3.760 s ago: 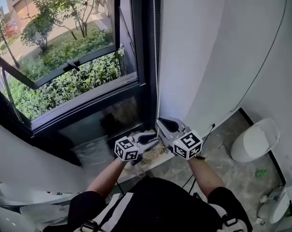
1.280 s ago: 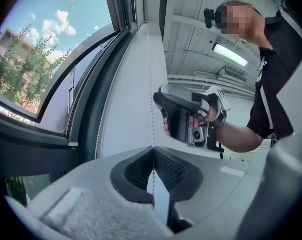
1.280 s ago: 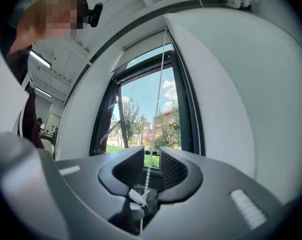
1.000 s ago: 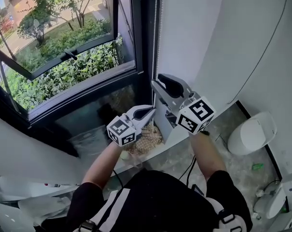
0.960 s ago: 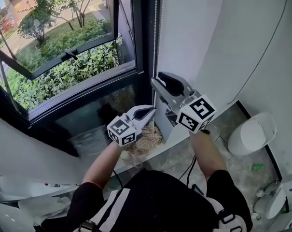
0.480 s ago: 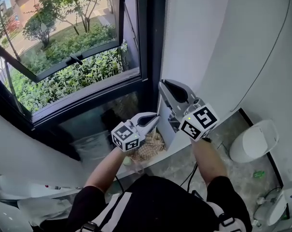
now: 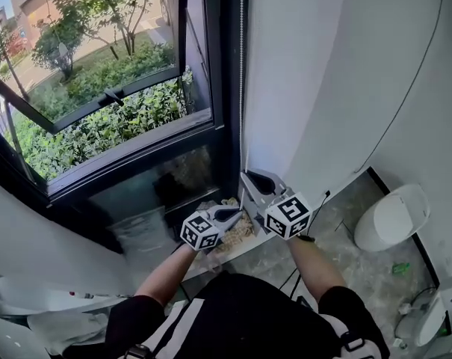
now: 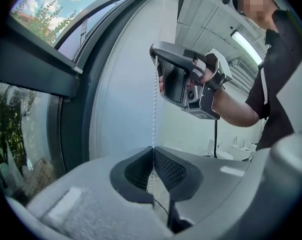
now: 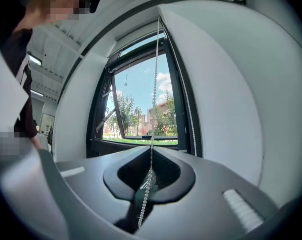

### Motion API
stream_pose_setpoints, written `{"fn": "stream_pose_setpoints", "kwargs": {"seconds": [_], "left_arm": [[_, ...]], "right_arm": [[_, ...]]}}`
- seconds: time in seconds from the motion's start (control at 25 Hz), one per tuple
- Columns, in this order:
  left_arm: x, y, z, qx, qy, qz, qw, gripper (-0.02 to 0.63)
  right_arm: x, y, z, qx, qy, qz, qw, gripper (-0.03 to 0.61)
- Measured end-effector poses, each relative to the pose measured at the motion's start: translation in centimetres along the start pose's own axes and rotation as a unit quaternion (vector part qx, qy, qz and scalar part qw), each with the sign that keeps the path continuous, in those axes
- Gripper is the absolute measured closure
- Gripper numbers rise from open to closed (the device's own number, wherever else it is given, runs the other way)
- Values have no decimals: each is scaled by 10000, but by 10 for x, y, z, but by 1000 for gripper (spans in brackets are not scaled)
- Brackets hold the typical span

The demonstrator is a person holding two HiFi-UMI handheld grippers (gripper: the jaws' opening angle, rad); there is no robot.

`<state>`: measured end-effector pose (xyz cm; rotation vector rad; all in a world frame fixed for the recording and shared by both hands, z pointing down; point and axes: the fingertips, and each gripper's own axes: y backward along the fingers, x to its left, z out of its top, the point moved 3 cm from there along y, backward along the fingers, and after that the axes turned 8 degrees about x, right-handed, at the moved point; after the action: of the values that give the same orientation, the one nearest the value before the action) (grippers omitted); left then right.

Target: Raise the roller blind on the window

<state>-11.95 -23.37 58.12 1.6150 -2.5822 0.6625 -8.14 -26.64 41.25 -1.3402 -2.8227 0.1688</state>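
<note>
Both claws have dropped lower on the bead chain (image 7: pixel 241 88) since a second ago. Your right claw (image 7: pixel 248 176), spread wide back then, has just been closing and now pinches the chain. Your left claw (image 7: pixel 239 213) is pressed together on the same strand just below it. The chain hangs straight down the dark window frame (image 7: pixel 224 66) where it meets the white wall (image 7: pixel 300 73), with a second strand (image 9: pixel 189 109) just beside it. No roller blind fabric shows over the glass. Expect the chain to be light, limp and slick, stiff only under tension, so grip it across the beads and let the pads catch between them. It runs taut from above into each claw's throat and falls slack behind, so a straight downward draw looks safer than a sideways tug.
</note>
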Motion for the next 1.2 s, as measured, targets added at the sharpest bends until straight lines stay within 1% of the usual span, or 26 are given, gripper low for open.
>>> {"fn": "stream_pose_setpoints", "kwargs": {"seconds": [0.04,0.12,0.16,0.24,0.32,0.36,0.44,0.6,0.76,0.96,1.08,1.2], "left_arm": [[-1,0,-5,51,-5,10,10000,603],[-4,0,-6,88,-59,16,9999,554],[-5,1,-4,68,-108,31,9999,544],[-5,7,3,-63,-170,110,9998,511],[-4,17,13,-273,-151,196,9993,494],[-4,23,17,-379,-131,216,9990,491],[-4,36,25,-561,-121,225,9981,491],[-6,59,37,-818,-208,204,9962,491],[-12,77,43,-1087,-258,67,9937,491],[-18,96,61,-1555,-329,25,9873,491],[-31,95,67,-1619,-383,-31,9860,491],[-43,94,64,-1594,-415,27,9863,491]], "right_arm": [[-1,1,-3,49,-32,-3,10000,566],[0,2,-1,131,48,-2,9999,566],[1,2,1,158,130,-12,9998,566],[4,2,5,145,252,-69,9996,565],[8,5,6,71,288,-152,9994,561],[10,6,5,46,288,-192,9994,552],[14,8,1,29,263,-290,9992,506],[17,15,-10,41,80,-649,9979,473],[23,33,-19,116,-113,-1147,9933,458],[37,73,-22,98,-151,-1661,9859,445],[38,105,-28,78,-181,-1861,9823,441],[38,130,-33,-23,-271,-1920,9810,446]]}}
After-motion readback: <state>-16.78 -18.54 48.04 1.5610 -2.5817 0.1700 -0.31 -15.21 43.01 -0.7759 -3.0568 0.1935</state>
